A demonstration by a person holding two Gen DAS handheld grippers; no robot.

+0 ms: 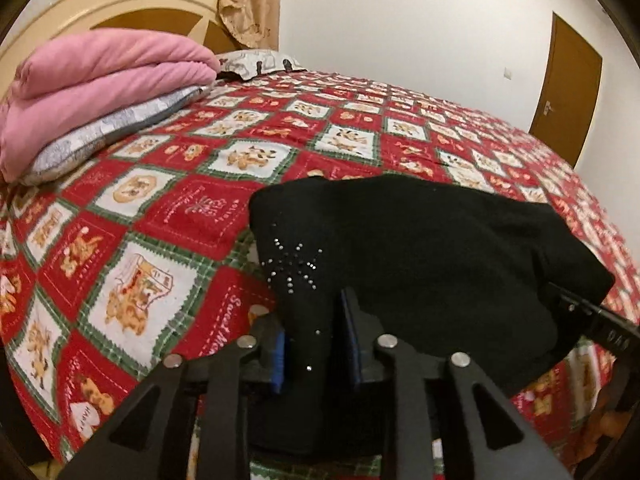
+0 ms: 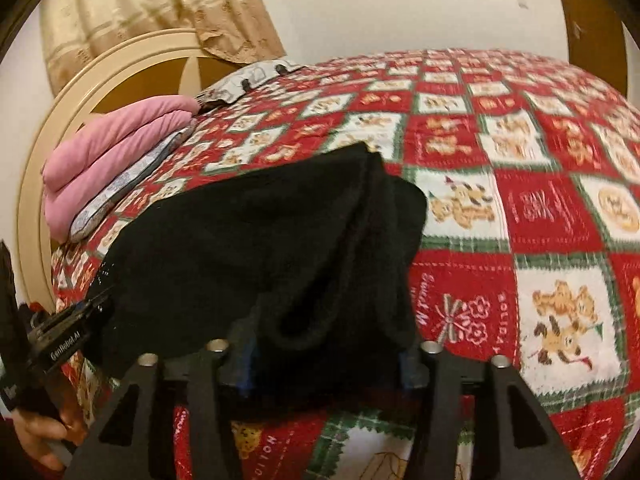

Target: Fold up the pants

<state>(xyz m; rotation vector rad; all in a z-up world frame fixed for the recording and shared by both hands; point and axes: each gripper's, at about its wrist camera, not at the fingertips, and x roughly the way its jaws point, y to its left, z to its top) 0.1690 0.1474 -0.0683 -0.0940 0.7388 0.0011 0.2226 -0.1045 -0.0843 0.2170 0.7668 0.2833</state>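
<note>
Black knit pants, with a rhinestone starburst near 1 corner, hang bunched between 2 sets of tongs above a red, white and green patchwork bedspread. The left tongs pinch the near edge by the starburst; the right tongs are closed on the opposite end. The cloth's long axis runs straight from 1 grip to the other, neither nearer, so the coming fold likely depends on both lowering together. White lettering on the left tool reads "GenRobot.AI"; a quilt square reads "HOLIDAY".
</note>
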